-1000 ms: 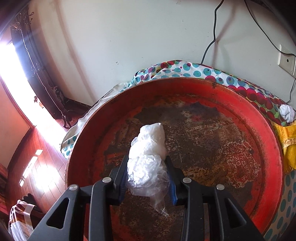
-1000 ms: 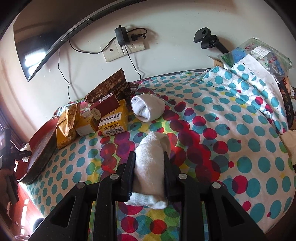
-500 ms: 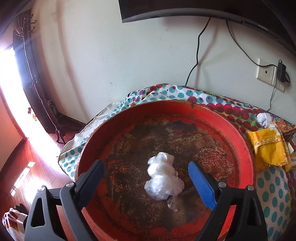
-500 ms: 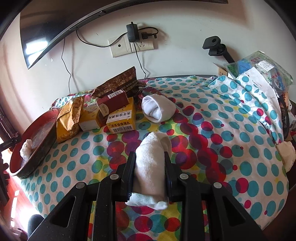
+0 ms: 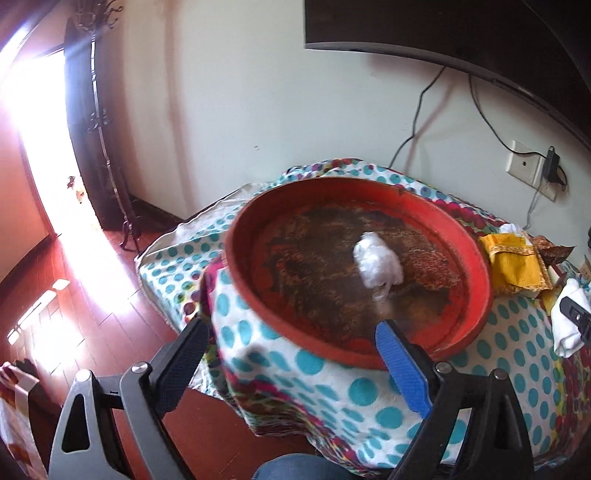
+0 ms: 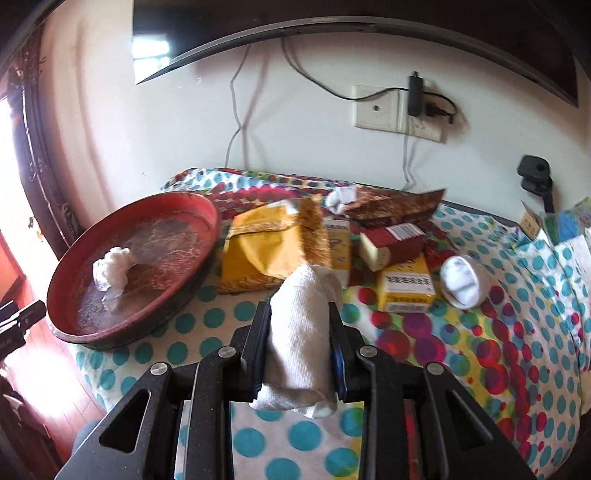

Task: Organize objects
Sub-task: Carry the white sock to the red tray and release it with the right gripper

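The left wrist view looks steeply down from the counter's corner, close over the red tray (image 5: 476, 258), facing the wall. The right wrist view looks down from farther along the polka-dot cloth (image 6: 221, 317), also facing the wall. Both share the tray, the crumpled plastic bag (image 5: 376, 266) and the wall socket (image 5: 526, 167).

Premises I am working in: a lived-in room of a private home. Evidence: a surface draped in a polka-dot cloth (image 6: 480, 332), a wall-mounted curved screen (image 6: 332, 22) above it, a wall socket (image 6: 376, 109) with a charger plugged in, a red wooden floor (image 5: 92, 295), a dark coat stand (image 5: 99, 129) by a sunlit doorway, and household packets (image 6: 266, 251) lying loose.
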